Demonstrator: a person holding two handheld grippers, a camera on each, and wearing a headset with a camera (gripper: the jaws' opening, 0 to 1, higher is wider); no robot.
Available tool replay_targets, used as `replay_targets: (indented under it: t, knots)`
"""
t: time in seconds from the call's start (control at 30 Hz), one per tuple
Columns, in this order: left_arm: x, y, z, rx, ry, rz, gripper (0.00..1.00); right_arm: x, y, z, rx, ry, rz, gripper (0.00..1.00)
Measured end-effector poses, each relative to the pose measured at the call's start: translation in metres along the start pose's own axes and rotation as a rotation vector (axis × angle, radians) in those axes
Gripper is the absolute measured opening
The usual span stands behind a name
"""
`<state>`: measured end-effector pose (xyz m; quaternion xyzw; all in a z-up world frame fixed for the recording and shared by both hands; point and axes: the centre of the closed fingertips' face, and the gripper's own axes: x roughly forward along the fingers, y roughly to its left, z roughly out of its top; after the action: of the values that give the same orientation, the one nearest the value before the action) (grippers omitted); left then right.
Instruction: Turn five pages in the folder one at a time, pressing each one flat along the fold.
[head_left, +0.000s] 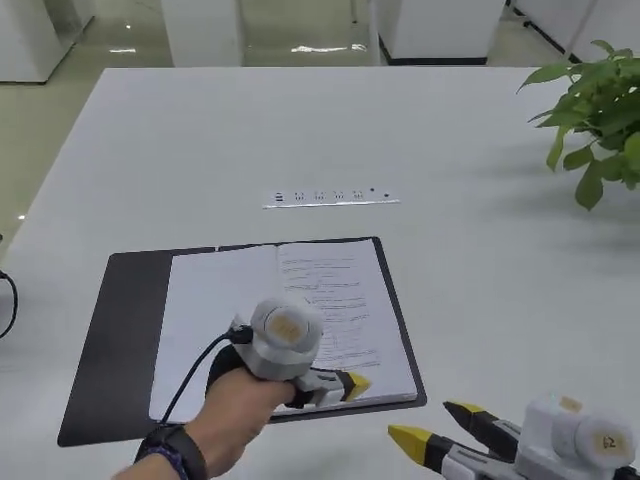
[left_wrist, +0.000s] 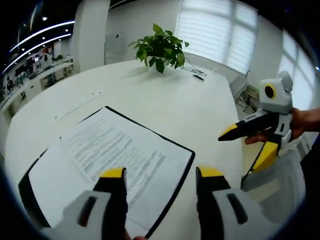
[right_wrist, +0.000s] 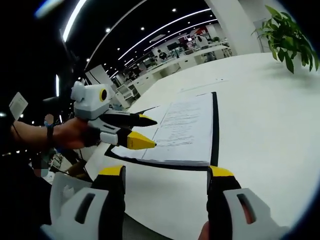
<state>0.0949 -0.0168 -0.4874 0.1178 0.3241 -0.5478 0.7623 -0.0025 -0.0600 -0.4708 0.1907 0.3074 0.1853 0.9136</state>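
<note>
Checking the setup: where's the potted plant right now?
In the head view the plant sits at the far right of the table, beyond the open folder.

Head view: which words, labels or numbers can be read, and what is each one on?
"62", as far as it can be made out: round sticker on the right hand-held gripper.
Printed page in the folder: lines of text, too small to read.
Yellowish sticker on the left hand-held gripper: blurred, unreadable.
Socket strip: markings too small to read.
</note>
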Motion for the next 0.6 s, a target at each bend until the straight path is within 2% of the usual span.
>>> replay_targets:
  t: [0.17, 0.33, 0.47, 0.5, 0.53, 0.6]
  knots:
    - [0.022, 0.001, -0.006, -0.022, 0.026, 0.000, 0.52, -0.002, -0.008, -0.009, 0.023, 0.015, -0.006, 0.64]
    - [0.041, 0.001, -0.012, -0.004, 0.042, 0.022, 0.48, -0.001, -0.015, -0.016, 0.039, 0.035, -0.010, 0.63]
    - [0.056, -0.001, -0.014, -0.005, 0.045, 0.039, 0.50, 0.000, -0.018, -0.015, 0.049, 0.037, -0.012, 0.62]
    - [0.058, -0.001, -0.015, 0.000, 0.046, 0.043, 0.51, 0.000, -0.020, -0.014, 0.054, 0.036, -0.011, 0.62]
    - [0.063, 0.002, -0.017, 0.037, 0.053, 0.061, 0.52, 0.000, -0.021, -0.013, 0.059, 0.037, -0.010, 0.61]
    - [0.069, 0.000, -0.020, 0.033, 0.064, 0.064, 0.53, 0.000, -0.025, -0.010, 0.064, 0.033, -0.015, 0.61]
